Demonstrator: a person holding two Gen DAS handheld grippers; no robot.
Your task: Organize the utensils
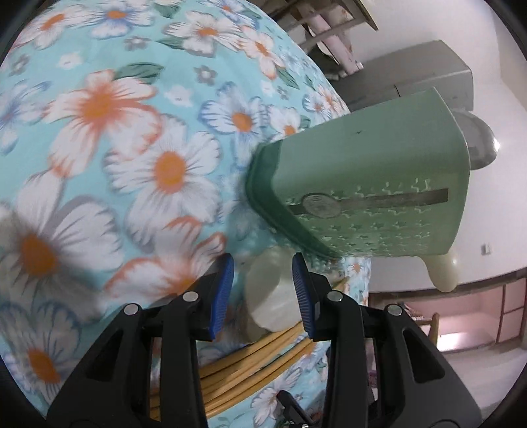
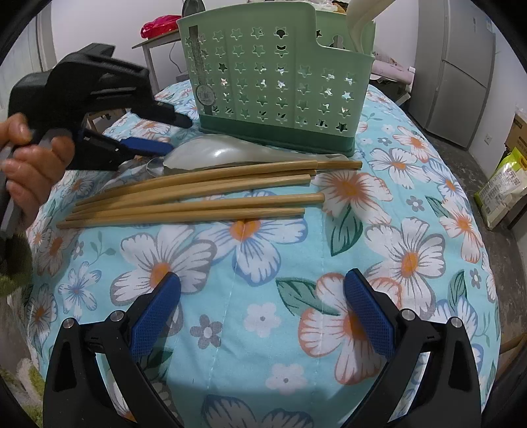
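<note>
Though stuck on the green utensil holder (image 2: 276,85), its label (image 2: 206,94) unreadable.

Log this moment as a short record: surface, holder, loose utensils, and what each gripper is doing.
surface: floral tablecloth
holder: green utensil caddy, upright, star-shaped holes, a pale utensil already inside
loose utensils: wooden chopsticks lying side by side; translucent plastic spoon between them and the caddy
left gripper: partly open around the spoon's end, contact unclear
right gripper: open, empty, over bare cloth
</note>
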